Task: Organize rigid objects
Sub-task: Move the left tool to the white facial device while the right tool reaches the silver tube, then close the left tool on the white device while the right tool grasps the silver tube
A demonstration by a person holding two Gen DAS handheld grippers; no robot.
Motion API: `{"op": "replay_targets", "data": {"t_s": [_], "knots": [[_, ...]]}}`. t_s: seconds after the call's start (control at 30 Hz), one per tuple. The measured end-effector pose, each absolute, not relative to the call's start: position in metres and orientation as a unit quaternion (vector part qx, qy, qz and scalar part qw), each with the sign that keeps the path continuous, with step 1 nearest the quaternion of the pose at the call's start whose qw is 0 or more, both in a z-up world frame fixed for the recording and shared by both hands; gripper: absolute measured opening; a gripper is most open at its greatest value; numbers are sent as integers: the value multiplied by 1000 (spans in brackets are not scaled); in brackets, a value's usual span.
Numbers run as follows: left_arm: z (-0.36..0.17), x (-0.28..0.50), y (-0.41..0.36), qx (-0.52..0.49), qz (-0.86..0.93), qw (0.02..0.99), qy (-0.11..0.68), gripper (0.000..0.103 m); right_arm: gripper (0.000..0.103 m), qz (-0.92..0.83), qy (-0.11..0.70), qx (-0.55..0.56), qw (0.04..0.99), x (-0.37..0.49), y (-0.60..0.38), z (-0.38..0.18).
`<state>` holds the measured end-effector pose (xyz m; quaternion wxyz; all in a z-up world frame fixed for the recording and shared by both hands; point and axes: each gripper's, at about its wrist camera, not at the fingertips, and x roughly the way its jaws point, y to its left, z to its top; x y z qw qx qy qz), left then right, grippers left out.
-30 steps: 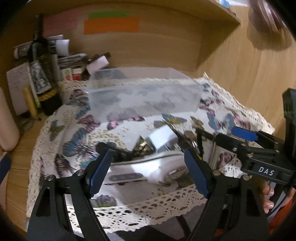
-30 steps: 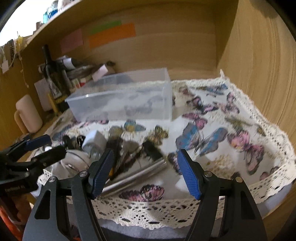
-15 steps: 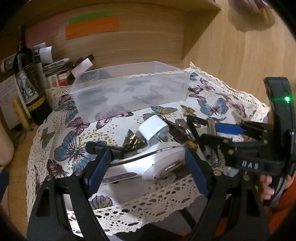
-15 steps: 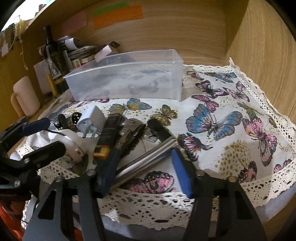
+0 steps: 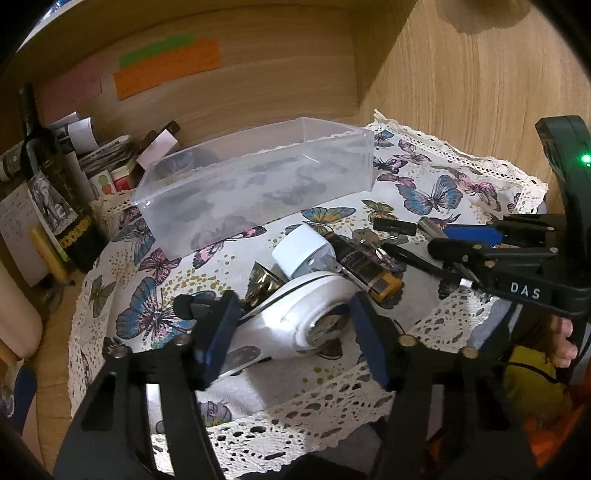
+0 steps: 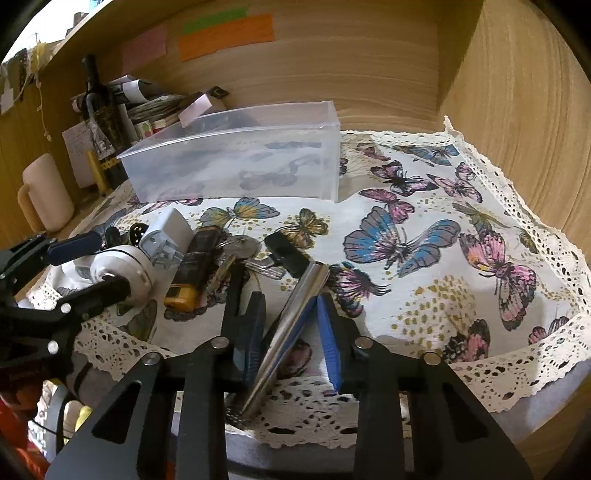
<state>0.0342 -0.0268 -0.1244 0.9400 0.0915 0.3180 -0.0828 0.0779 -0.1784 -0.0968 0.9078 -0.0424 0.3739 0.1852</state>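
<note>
The wooden tabletop (image 5: 55,332) carried a butterfly-print cloth (image 6: 424,206). Left of that cloth stood a dark bottle (image 5: 55,184), a cream mug (image 6: 46,192) and stacked papers (image 5: 107,155).

Wood-panelled alcove wall (image 6: 369,74) (sticky notes (image 6: 225,35) stuck on).

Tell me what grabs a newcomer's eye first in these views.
The right gripper closing around a shiny metal cylinder at the near edge of the butterfly-print lace tablecloth. Left of it, the left gripper straddles a white rounded plastic device in a clutter pile. Behind stands an empty translucent plastic bin.
</note>
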Motion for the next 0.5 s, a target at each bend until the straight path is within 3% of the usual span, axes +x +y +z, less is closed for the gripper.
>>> {"op": "replay_targets", "data": {"t_s": [0.17,0.43,0.5], "knots": [[-118,36,-18,78,-72,944,313,42,23,176,369,-42,912,83,-182,-97],[-115,52,-1,22,-88,934,345,40,23,179,367,-30,912,84,-188,-91],[-115,47,-3,32,-92,933,347,41,28,178,363,-30,914,79,-191,-87]]}}
